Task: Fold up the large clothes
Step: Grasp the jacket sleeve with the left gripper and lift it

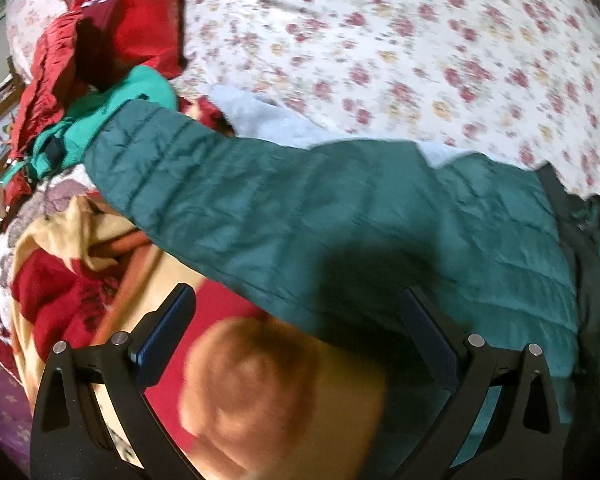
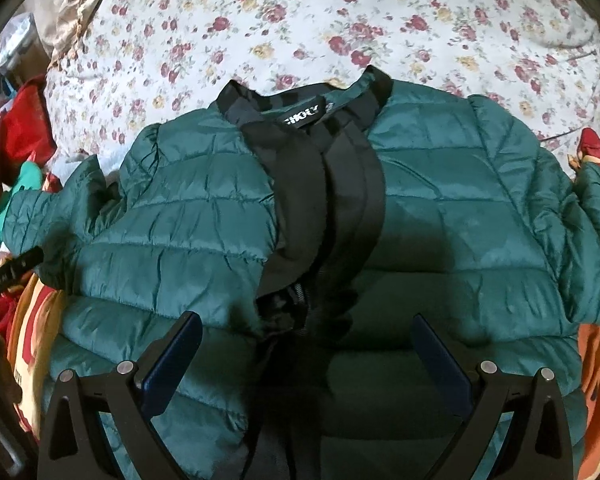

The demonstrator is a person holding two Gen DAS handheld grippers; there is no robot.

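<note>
Jacket point(image 2: 220, 216) spread front-up on bed point(image 2: 300, 20), unfolded. Left gripper point(image 1: 296, 344) and right gripper point(image 2: 308, 364) both spread wide, empty. Sleeve point(image 1: 228, 184) to be grasped next, folded inward.

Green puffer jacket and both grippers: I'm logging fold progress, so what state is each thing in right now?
Green puffer jacket: spread front-up on the bed, not yet folded, front partly open along the black placket.
Jacket sleeve: stretched out sideways, not folded in.
Left gripper: open, holding nothing.
Right gripper: open over the jacket's lower front, holding nothing.
Pile of red and green clothes: heaped, unfolded.
Floral bedsheet: laid flat.
</note>
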